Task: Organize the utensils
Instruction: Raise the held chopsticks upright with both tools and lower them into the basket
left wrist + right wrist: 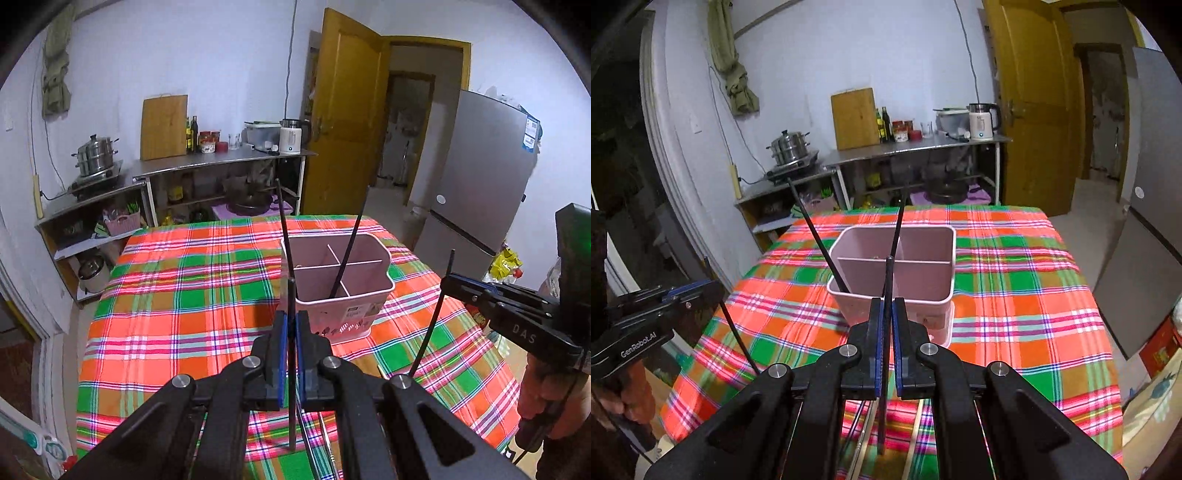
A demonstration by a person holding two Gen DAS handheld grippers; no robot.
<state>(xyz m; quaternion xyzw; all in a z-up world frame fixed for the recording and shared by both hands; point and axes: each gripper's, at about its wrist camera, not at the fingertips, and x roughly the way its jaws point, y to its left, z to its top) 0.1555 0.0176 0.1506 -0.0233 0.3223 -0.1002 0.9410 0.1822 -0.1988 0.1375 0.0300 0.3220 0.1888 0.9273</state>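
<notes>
A black chopstick (291, 354) is clamped in the left gripper (291, 321), another chopstick (886, 332) in the right gripper (886, 306); their lower ends are hidden, maybe near blurry utensils (916, 435) underneath.

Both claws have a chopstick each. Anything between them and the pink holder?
Nothing visible. Bare plaid tablecloth lies between each claw and the pink holder. Two black chopsticks already lean in its compartments, but the remaining openings look free.

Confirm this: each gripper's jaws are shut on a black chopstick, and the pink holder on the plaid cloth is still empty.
Not empty. The pink holder already has two black chopsticks leaning in it, as the left wrist view shows. The rest stands: left gripper and right gripper each clamp a black chopstick, holder on the plaid cloth.
</notes>
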